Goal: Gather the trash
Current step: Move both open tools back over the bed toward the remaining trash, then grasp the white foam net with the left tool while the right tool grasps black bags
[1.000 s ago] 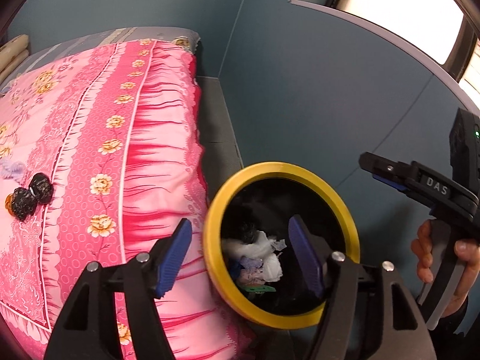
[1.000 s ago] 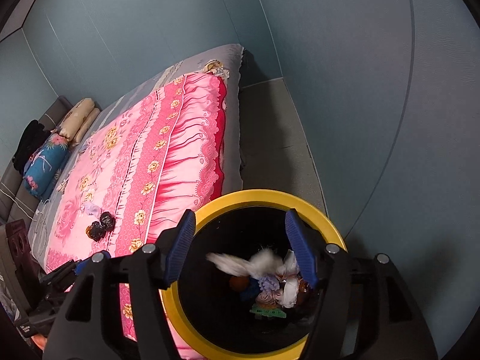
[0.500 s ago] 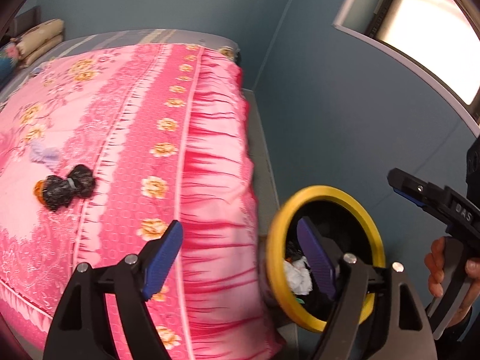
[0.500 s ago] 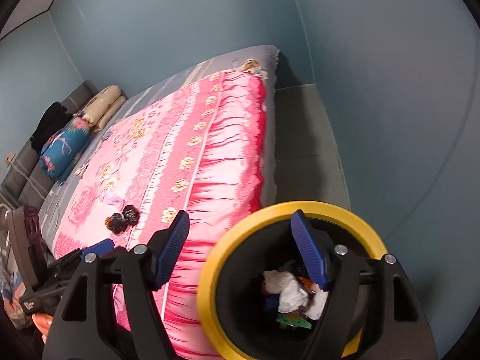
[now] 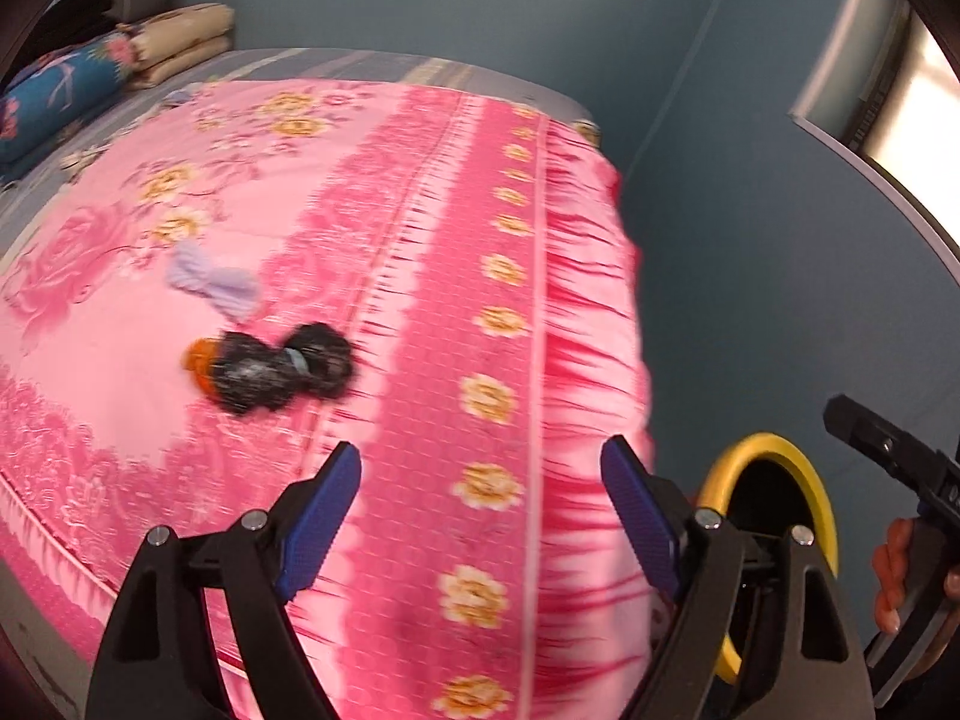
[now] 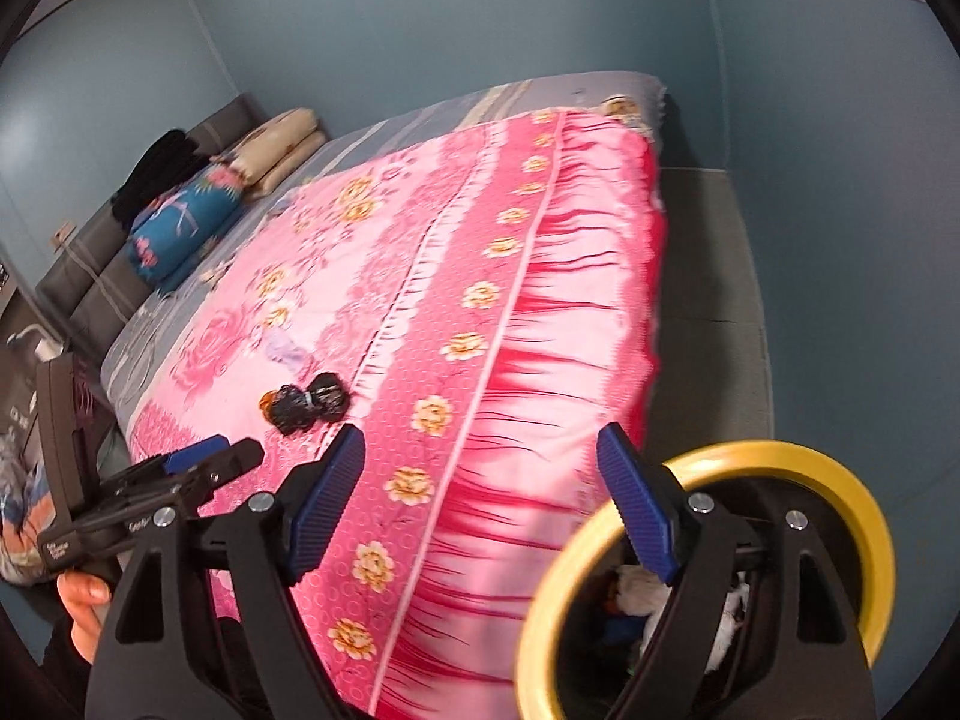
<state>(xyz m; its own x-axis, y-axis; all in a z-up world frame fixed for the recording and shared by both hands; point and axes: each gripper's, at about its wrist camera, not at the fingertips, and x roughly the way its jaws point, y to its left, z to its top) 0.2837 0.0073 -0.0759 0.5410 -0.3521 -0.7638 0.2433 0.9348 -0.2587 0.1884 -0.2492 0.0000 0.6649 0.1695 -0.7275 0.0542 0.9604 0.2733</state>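
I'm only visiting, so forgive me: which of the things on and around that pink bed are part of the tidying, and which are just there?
Part of the job:
- crumpled black wrapper with an orange end
- pale purple scrap
- yellow-rimmed black bin holding white tissues
- open left gripper
- open right gripper

Just lying about:
- pink floral bedspread
- blue floral pillow
- beige folded bedding

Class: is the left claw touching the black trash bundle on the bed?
Apart. The left wrist view shows the open left claw with pink bedspread visible between its pads and the black trash bundle.
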